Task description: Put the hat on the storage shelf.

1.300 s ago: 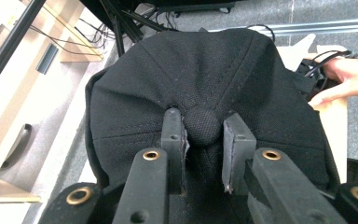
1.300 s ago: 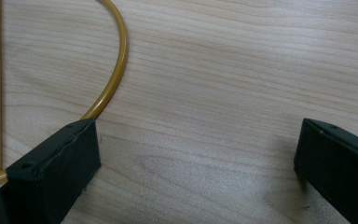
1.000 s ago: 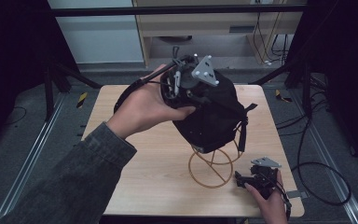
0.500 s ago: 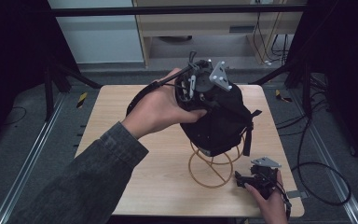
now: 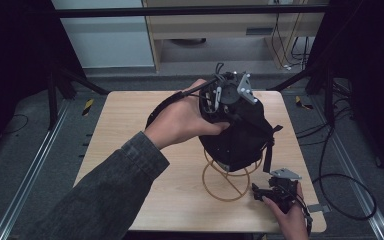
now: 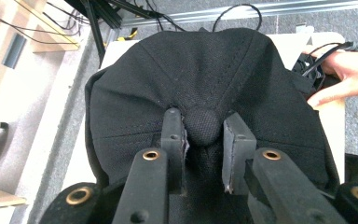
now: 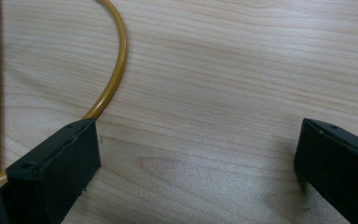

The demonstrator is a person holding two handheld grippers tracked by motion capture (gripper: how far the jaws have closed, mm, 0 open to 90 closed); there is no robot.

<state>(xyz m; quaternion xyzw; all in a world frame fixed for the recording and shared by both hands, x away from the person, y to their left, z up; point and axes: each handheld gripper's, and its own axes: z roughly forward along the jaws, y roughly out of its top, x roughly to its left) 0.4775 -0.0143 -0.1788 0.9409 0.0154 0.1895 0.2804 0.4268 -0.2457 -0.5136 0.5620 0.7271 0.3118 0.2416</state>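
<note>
**Black cap pinched at its crown above a wire stand**

Over the middle of the pale wooden surface [image 5: 130,150], the left hand-held gripper [image 5: 219,95] is gripping a black fabric baseball cap [image 5: 240,135] by the top of its crown. Seen from the left gripper view, its two black jaws are standing close on either side of the small round fabric-covered button [image 6: 204,125] where the crown seams meet, pinching the cloth so that it is bunching up between the pads. The left hand [image 5: 182,120] is wrapping around the gripper body, with a grey-green sleeve [image 5: 105,195] coming in from the lower left of the high view.

The cap is hanging over a golden wire stand [image 5: 227,177], whose round base ring is lying on the surface; the cap's lower edge is covering the top of the stand, and whether it is resting on the wire cannot be told. A black strap [image 5: 268,152] is dangling from the cap's right side.

Near the front right corner of the surface, the right hand [image 5: 292,215] is holding the right hand-held gripper [image 5: 257,191] low, just beside the base ring. From the right gripper view its jaws are standing wide apart with bare wood between them, and the curved golden wire [image 7: 114,70] is passing just by the tip of one jaw.
</note>
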